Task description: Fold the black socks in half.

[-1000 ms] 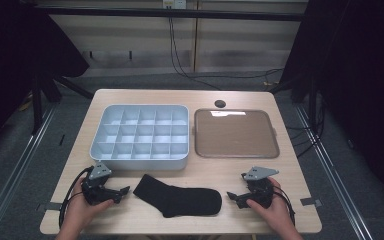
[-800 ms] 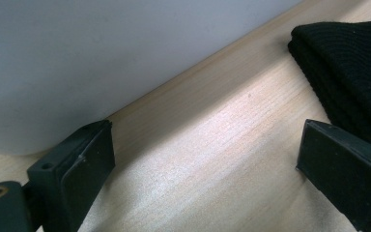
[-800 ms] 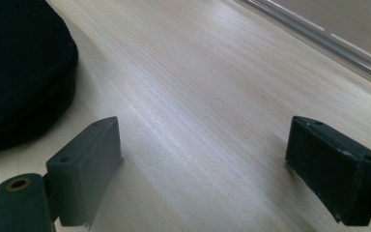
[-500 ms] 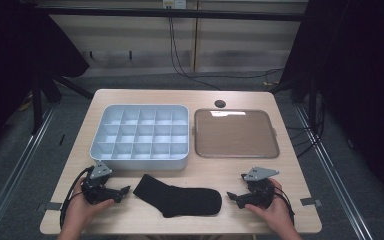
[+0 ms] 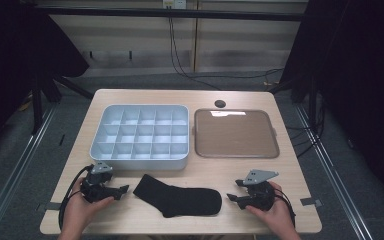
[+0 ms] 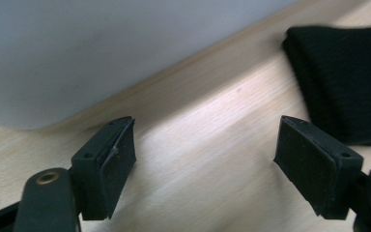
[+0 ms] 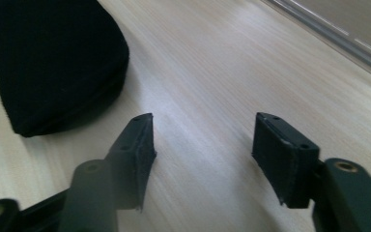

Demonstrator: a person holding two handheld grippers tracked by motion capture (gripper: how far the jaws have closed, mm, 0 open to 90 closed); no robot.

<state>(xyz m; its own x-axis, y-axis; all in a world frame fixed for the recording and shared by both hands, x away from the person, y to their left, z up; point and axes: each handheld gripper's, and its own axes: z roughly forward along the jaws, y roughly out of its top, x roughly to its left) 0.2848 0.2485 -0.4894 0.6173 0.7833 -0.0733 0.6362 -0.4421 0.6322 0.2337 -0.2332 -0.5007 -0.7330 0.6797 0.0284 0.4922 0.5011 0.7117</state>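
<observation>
Nothing handled yet; all work left, as judged. Near left: left gripper (image 5: 123,189), jaws spread, just been closing, nothing between. Near centre: one black sock (image 5: 180,198), flat on table (image 5: 290,177), untouched. Near right: right gripper (image 5: 232,197), jaws spread, closing, nothing between. Far: one divided bin (image 5: 140,161), one tray (image 5: 236,154).

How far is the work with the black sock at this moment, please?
Nothing looks done yet: the black fabric sock lies flat on the light wooden table, in front of the pale blue compartment tray. In hand: the left gripper and the right gripper flank it, their jaws just narrowing with nothing between them. Still left: gripping the sock and everything after.
</observation>
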